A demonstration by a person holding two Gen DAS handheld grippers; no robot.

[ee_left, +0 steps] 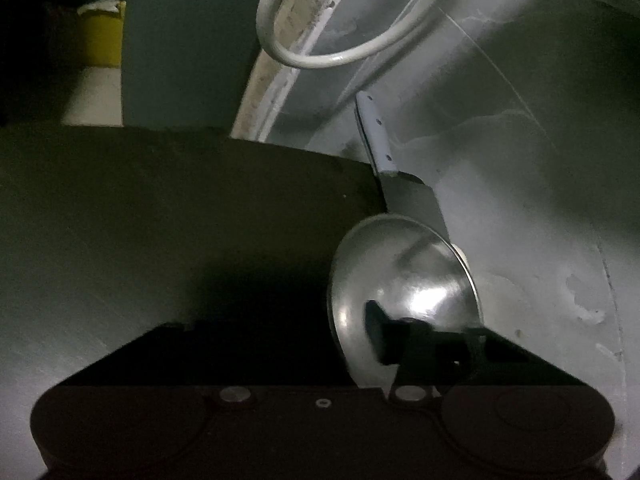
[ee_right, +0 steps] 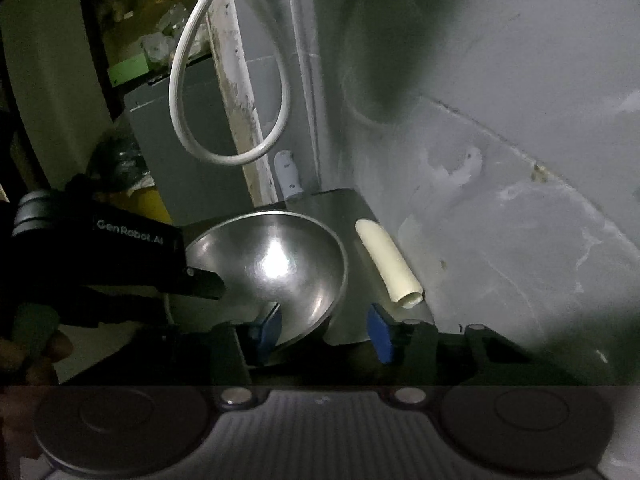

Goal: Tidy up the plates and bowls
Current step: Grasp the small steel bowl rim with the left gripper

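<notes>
A steel bowl (ee_right: pixel 280 252) sits tilted against the blade of a cleaver (ee_right: pixel 344 208), open side toward the right wrist camera. My right gripper (ee_right: pixel 322 332) straddles its near rim: one blue pad (ee_right: pixel 264 328) is inside the bowl, and the other stands apart from the outer wall. From the left, my left gripper (ee_right: pixel 200 280) reaches over the far rim. In the left wrist view the bowl (ee_left: pixel 420 280) fills the middle right. One black pad (ee_left: pixel 376 324) of the left gripper (ee_left: pixel 320 336) is inside the bowl, clear of its wall. The other finger is lost in the dark.
A cream tube (ee_right: pixel 388 264) lies on the cleaver blade, whose white riveted handle (ee_right: pixel 288 176) points at the wall. A white cable loop (ee_right: pixel 224 152) hangs above. A grey cabinet (ee_right: pixel 180 140) and yellow bin (ee_left: pixel 100 36) stand at the left. A hand (ee_right: pixel 32 352) holds the left gripper.
</notes>
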